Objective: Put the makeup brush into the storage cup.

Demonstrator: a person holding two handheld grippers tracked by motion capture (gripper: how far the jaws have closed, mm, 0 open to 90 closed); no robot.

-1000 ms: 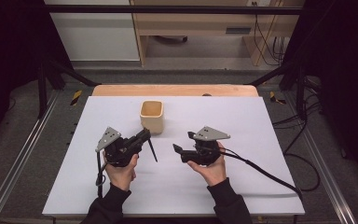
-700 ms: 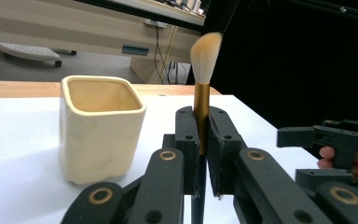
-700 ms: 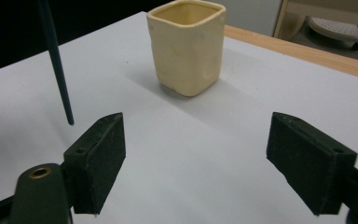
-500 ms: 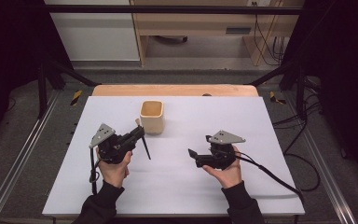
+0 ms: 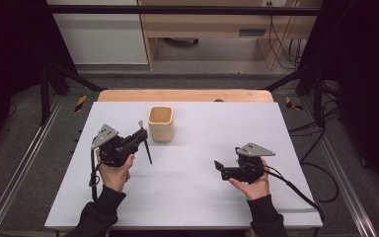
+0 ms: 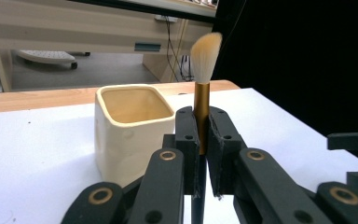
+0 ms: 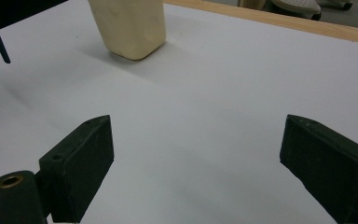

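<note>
— Left gripper (image 6: 200,154): clamped tight on a makeup brush (image 6: 202,88), gold ferrule between the pads, bristles up, dark handle hanging below.
— And beside it?
— Cream square cup (image 6: 130,130), just left of the brush in the left gripper view, standing upright on the white table (image 5: 192,197), not touching.
— Right gripper (image 7: 196,154)?
— Spread wide, just been opening, nothing between, only bare table. Well apart from the cup (image 7: 128,28), low over the right side.

Wooden desk (image 5: 212,24) behind, grey floor (image 5: 202,81)
</note>
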